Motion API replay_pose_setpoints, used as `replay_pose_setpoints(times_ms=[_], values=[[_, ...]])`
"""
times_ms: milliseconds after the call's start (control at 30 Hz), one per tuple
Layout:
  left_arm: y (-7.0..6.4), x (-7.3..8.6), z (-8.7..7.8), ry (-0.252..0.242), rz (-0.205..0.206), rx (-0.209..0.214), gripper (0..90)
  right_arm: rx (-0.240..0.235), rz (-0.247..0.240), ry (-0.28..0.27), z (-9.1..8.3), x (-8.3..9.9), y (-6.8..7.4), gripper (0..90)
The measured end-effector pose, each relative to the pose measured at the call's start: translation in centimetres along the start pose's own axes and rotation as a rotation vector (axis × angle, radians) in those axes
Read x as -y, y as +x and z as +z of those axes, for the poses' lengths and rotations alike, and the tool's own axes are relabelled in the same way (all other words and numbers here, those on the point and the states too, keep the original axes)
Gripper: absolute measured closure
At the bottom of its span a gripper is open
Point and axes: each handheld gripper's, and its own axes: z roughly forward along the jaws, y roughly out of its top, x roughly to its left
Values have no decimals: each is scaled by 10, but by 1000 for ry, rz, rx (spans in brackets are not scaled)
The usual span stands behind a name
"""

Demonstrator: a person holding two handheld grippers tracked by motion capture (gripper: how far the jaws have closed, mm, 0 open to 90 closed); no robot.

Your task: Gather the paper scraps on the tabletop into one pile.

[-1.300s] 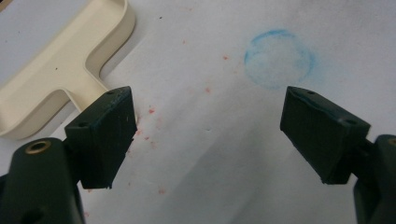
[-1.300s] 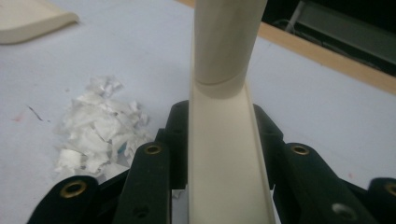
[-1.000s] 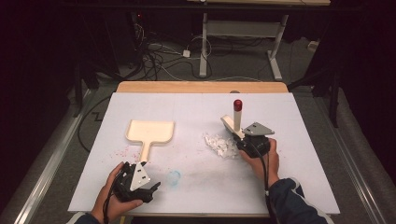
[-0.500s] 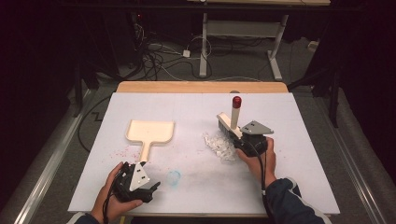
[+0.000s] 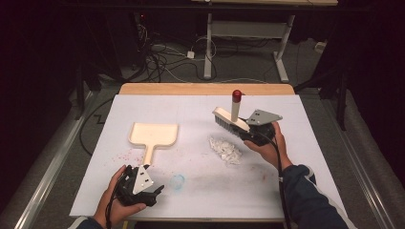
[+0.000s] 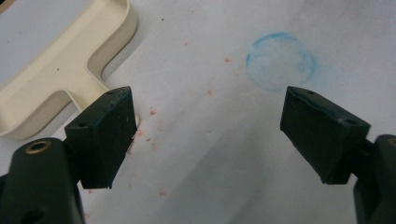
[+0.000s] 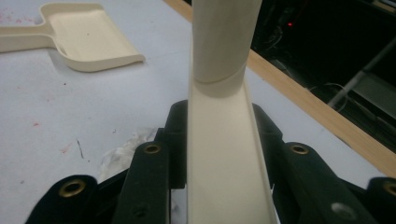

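Left hand-held gripper point(image 5: 154, 190) low, jaws apart, right hand-held gripper point(image 5: 252, 133) clamped

The high view looks down on the dustpan point(image 5: 154, 134); both gripper views sit close, sharing it, the right perhaps from farther off.

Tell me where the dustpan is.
In the high view the dustpan lies left of centre on the table, just beyond the left gripper.

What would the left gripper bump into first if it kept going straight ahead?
Probably the table top: the open left gripper tilts down at bare paper, the blue ring mark just ahead. The cream dustpan lies off to one side.
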Motion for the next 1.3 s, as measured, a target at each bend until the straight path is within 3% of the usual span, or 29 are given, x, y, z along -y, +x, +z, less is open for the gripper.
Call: replay_pose_setpoints(times_ms=[300,400,700,900,1000,1067,1233,1300], values=[[1,3,3,10,-11,19,178,-50,-27,24,48,4,-9,675],[1,4,3,11,-13,20,178,-111,-37,24,55,10,-8,675],[-1,4,4,21,-12,17,178,-317,-111,-8,38,21,-5,672],[-1,4,4,31,-9,18,178,-389,-119,-32,19,33,-8,673],[-2,3,5,31,-11,17,178,-382,-133,-37,13,34,-6,673],[-1,2,5,32,-8,16,178,-353,-135,-43,12,34,-5,674],[-2,1,6,29,-6,16,179,-286,-80,-93,6,34,-9,674],[-2,2,6,28,-4,17,178,-231,-60,-101,2,32,-9,674]])
